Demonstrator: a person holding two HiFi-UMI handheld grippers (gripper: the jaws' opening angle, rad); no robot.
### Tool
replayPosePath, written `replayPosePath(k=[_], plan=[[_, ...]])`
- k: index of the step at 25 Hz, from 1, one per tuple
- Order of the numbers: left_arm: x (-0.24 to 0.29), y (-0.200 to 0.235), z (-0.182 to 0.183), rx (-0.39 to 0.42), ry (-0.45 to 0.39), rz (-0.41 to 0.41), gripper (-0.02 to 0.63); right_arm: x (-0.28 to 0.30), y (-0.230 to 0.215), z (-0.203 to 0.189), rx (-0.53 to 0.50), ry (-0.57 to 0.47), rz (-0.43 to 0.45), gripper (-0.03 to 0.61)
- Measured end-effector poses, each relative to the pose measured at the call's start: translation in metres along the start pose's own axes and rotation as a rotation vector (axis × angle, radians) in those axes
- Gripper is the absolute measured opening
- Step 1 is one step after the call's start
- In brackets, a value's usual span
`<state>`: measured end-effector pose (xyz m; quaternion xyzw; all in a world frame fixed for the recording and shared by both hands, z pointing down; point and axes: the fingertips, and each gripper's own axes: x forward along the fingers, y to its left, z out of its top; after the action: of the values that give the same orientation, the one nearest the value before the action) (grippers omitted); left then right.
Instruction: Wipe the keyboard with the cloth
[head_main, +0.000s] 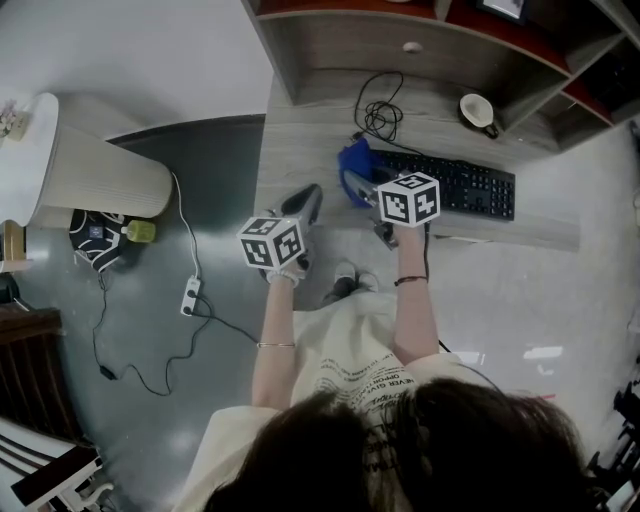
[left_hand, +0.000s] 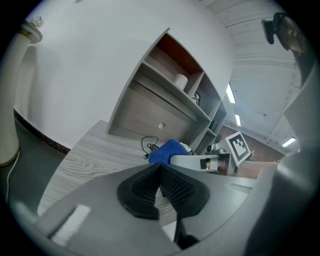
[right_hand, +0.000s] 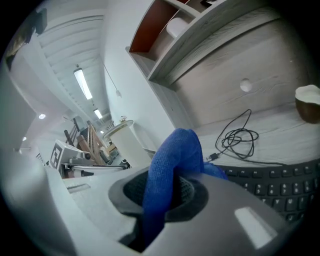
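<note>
A black keyboard (head_main: 455, 186) lies on the grey wood desk (head_main: 300, 165), seen also at the lower right of the right gripper view as the keyboard (right_hand: 280, 182). My right gripper (head_main: 362, 190) is shut on a blue cloth (head_main: 352, 165) at the keyboard's left end; the cloth (right_hand: 172, 170) bulges up between the pads. My left gripper (head_main: 303, 208) hovers over the desk's front left, its jaws shut with nothing between them. From the left gripper view, the cloth (left_hand: 167, 151) shows past its pads (left_hand: 162, 187).
A coiled black cable (head_main: 380, 115) lies behind the keyboard. A cup (head_main: 478, 110) sits at the back right under the shelf unit (head_main: 420, 40). On the floor to the left are a white bin (head_main: 95, 170) and a power strip (head_main: 189, 296).
</note>
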<state>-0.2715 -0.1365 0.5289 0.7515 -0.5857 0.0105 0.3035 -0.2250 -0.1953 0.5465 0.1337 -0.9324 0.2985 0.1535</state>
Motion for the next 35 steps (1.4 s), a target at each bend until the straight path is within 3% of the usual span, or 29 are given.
replayPosePath(k=[11,21,35], plan=[[-0.003,-0.002,0.000,0.003,-0.034,0.024,-0.003,0.003,0.024,0.005,-0.037,0.007,0.123,0.052],[-0.008,-0.007,0.009,0.019,-0.070,0.034,-0.003,-0.005,0.033,0.009,-0.057,-0.011,0.170,0.052],[-0.019,-0.024,0.041,0.101,-0.162,0.043,-0.003,-0.034,0.055,0.043,-0.167,-0.140,0.248,0.052]])
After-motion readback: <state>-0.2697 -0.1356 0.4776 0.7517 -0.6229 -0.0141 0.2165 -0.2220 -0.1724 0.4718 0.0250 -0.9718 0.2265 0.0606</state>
